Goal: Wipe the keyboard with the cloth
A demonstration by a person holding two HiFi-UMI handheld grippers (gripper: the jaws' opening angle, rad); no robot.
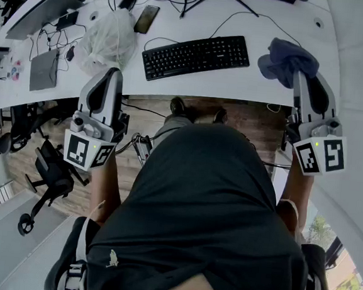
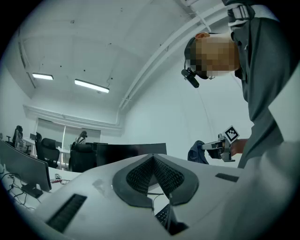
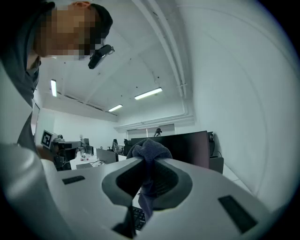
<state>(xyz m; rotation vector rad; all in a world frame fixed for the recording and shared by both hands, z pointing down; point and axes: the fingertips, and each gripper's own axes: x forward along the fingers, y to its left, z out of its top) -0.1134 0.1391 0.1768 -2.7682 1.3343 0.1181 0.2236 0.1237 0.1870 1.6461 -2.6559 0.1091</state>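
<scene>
Closest to us, the right gripper (image 3: 151, 159) is pinching the cloth (image 3: 149, 151) between its two jaws, which are closing on a bunched fold of the dark blue fabric while a loose tail is hanging down between them. The left gripper (image 2: 153, 157) is carrying nothing; its ribbed pads (image 2: 140, 177) are meeting at the tips. Moving outward in the head view, we are seeing the right gripper (image 1: 300, 76) holding the cloth (image 1: 284, 58) over the right end of the white desk (image 1: 250, 84). It is just to the right of the black keyboard (image 1: 195, 56) and apart from it; we cannot tell whether the fabric is touching the desk. The left gripper (image 1: 114, 73) is hovering by the desk's front edge, left of the keyboard and beside a crumpled clear plastic bag (image 1: 109, 37). Farther back, a phone (image 1: 146, 18) and a laptop (image 1: 44, 12) are lying among cables. Below, the person's dark shirt (image 1: 207, 206) is filling the lower middle of the head view, with an office chair (image 1: 50, 167) standing on the floor at left.
</scene>
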